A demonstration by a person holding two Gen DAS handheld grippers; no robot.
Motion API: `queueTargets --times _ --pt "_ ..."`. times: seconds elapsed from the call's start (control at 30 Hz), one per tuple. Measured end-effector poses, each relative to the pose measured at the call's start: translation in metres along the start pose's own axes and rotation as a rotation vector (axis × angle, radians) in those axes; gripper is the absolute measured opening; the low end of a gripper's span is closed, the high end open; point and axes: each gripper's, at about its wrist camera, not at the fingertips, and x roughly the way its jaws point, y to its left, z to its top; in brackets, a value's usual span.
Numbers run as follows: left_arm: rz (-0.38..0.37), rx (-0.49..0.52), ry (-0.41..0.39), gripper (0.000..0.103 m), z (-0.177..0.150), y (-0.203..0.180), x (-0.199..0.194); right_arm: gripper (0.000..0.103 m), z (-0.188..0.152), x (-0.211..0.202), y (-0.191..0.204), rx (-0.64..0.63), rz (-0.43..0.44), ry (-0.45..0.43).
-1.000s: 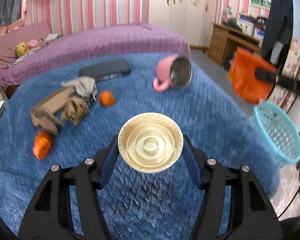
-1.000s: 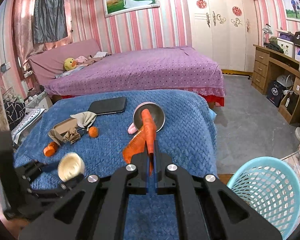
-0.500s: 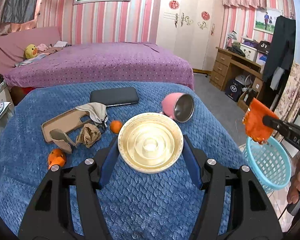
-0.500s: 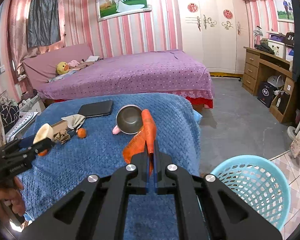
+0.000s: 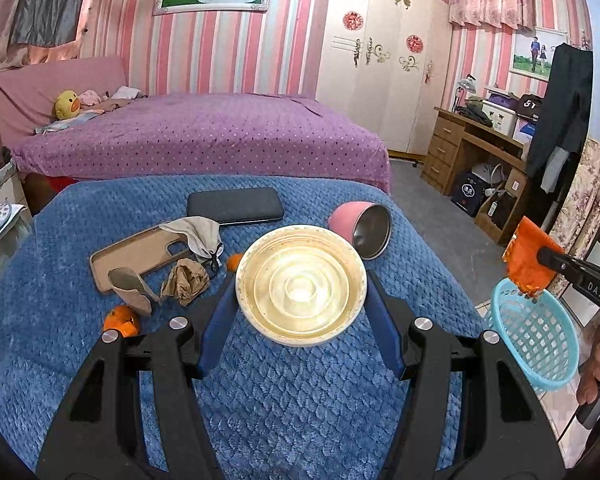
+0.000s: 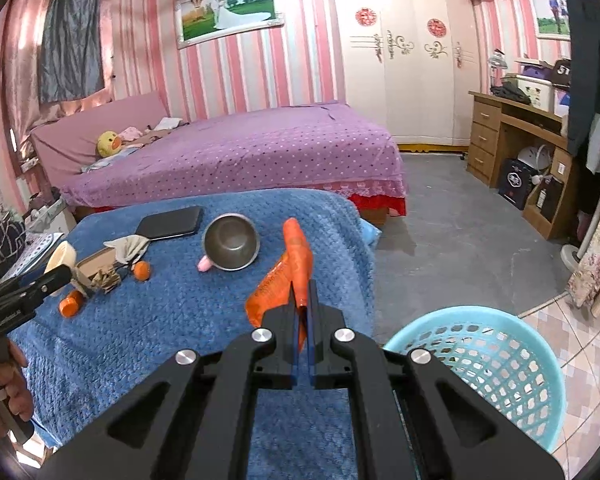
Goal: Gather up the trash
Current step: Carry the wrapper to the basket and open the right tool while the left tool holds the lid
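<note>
My left gripper is shut on a cream plastic cup, held bottom-first above the blue blanket; it also shows in the right wrist view. My right gripper is shut on an orange wrapper, held at the blanket's right edge beside the light blue basket. In the left wrist view the wrapper hangs over the basket. Crumpled brown paper, orange peel and a small orange lie on the blanket.
A pink steel mug lies tipped on the blanket beside a black phone, a tan phone case and a grey cloth. A purple bed stands behind, a wooden desk to the right.
Both grippers have risen and drawn back from the blanket with their loads. The right gripper has carried the wrapper rightward, over the basket's near rim.
</note>
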Motion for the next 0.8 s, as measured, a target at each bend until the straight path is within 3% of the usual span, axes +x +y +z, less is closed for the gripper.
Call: queueTargets --times 0.8 --pt "-0.030 0.022 -0.024 0.060 -0.002 -0.013 -0.004 0.003 -0.007 -0.002 -0.047 0.030 -0.157 0.035"
